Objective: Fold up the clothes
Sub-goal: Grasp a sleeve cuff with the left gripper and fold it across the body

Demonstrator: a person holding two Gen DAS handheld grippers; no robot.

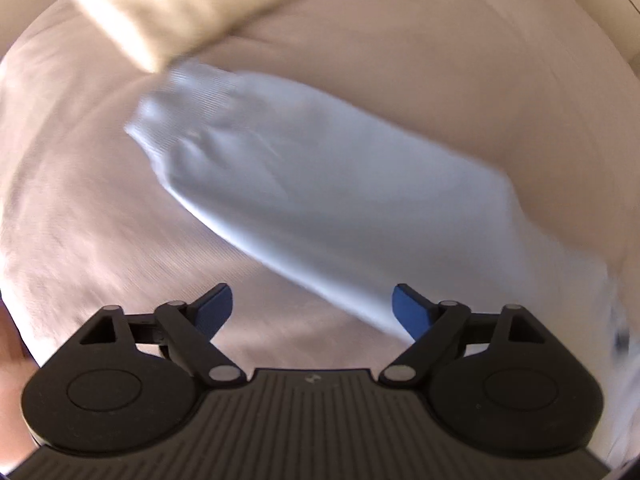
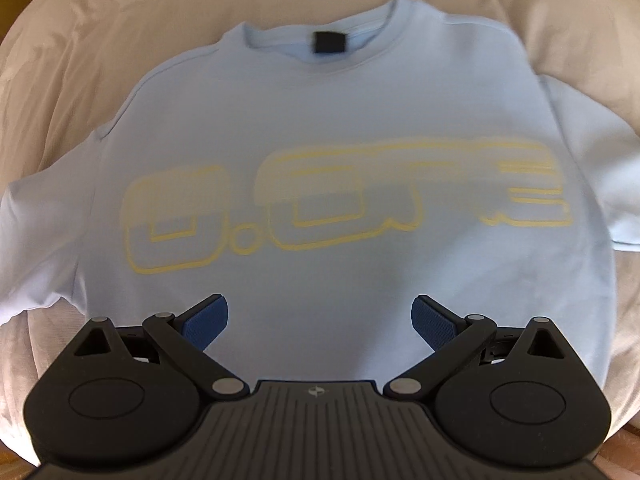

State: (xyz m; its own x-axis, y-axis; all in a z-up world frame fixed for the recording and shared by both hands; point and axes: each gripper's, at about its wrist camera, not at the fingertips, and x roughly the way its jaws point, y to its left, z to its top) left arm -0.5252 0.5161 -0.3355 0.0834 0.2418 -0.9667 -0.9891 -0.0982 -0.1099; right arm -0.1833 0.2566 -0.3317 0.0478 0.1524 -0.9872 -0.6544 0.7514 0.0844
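Pale blue sweatshirt point(image 2: 320, 120), cotton-like knit, spread face up on a bed covered with a beige sheet point(image 2: 60, 60). Round neckline toward the far edge of the bed in the right wrist view, a small dark label point(image 2: 329, 43) sewn inside the collar. Large rounded lettering point(image 2: 344, 200) in yellow outline runs across the chest; motion blur makes the letters unreadable. Both sleeves lie out to the sides on the sheet, and the hem end sits nearest the camera, passing under the hand-held gripper.

Right hand-held gripper point(image 2: 320, 320): black linkage arms, blue textured pads point(image 2: 206, 322), jaws spread wide with nothing between them, poised above the lower body of the sweatshirt. Whether it touches the fabric cannot be told.

Left hand-held gripper point(image 1: 312, 308): same build, blue pads point(image 1: 214, 306), jaws likewise spread apart and empty. It looks out over the sheet point(image 1: 100, 220) at one sleeve point(image 1: 300, 184) of the sweatshirt, which lies diagonally from a ribbed cuff point(image 1: 180, 96) at the far left to the near right, where it runs past the right-hand pad. This view is heavily blurred, so contact with the sleeve cannot be judged.

Cream-coloured pillow or cushion point(image 1: 168, 12), lying just beyond the cuff toward the far edge of the bed; its outline is smeared.

Sheet shows soft creases all around the garment.
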